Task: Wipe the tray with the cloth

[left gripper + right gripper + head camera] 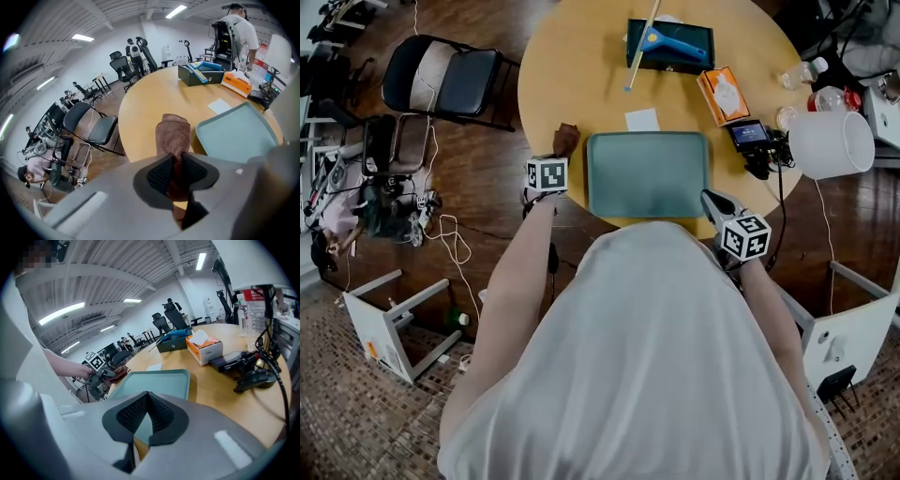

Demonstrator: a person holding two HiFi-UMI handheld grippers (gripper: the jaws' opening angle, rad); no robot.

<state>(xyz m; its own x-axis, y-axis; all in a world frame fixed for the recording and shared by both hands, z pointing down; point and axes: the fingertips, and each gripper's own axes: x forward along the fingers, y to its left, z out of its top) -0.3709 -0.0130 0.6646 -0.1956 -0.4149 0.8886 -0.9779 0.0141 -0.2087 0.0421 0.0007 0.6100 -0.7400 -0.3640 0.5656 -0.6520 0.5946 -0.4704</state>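
Note:
A teal tray lies on the round wooden table right in front of me. My left gripper is at the tray's left edge, shut on a brown cloth. In the left gripper view the cloth sticks out past the pads, hanging over the table edge just left of the tray. My right gripper sits at the tray's near right corner, shut with nothing in it. In the right gripper view its tips meet over the tray, and the left gripper with the cloth shows beyond.
Beyond the tray lie a white paper slip, a dark green box with a blue tool, and an orange tissue box. A black device with cables and a white lampshade stand at the right. A folding chair stands left of the table.

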